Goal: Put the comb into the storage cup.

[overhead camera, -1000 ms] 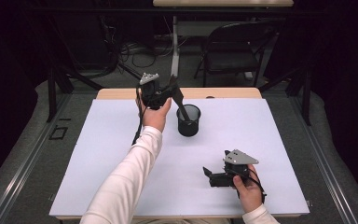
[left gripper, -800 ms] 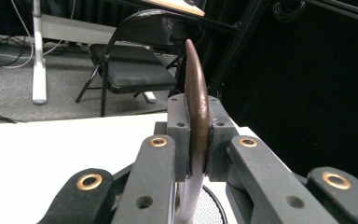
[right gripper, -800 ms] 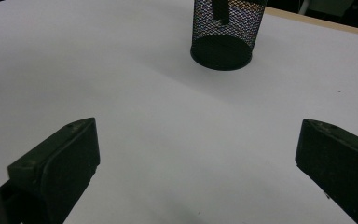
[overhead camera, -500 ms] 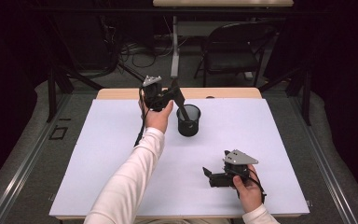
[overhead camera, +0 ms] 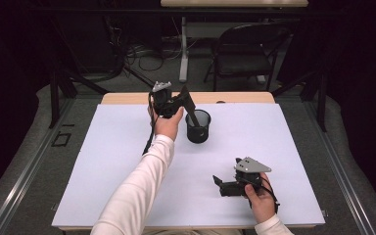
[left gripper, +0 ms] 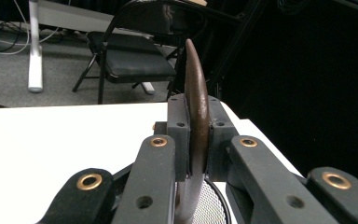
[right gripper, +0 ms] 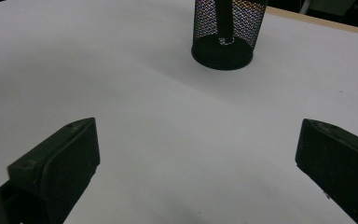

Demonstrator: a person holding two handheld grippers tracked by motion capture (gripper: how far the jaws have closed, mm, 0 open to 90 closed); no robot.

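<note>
A black mesh cup (overhead camera: 198, 128) stands on the white table (overhead camera: 103, 161), toward the back middle. A dark brown flat utensil (overhead camera: 192, 111) leans in it, handle end down inside the cup. My left gripper (overhead camera: 181, 100) is shut on the utensil's upper part just above the rim. In the left gripper view the utensil (left gripper: 196, 116) stands edge-on between the closed jaws of the left gripper (left gripper: 196, 140), with the cup's mesh (left gripper: 212, 207) below. My right gripper (overhead camera: 218, 182) rests near the front right, open and holding nothing. The right gripper view looks past the right gripper (right gripper: 200, 154) toward the cup (right gripper: 227, 32) and the utensil's handle (right gripper: 223, 18).
A bare wooden strip (overhead camera: 235, 97) runs along the table's far edge. Behind it stand a black folding chair (overhead camera: 247, 54) and a desk leg with cables on the floor. White surface lies open to the left and between the two grippers.
</note>
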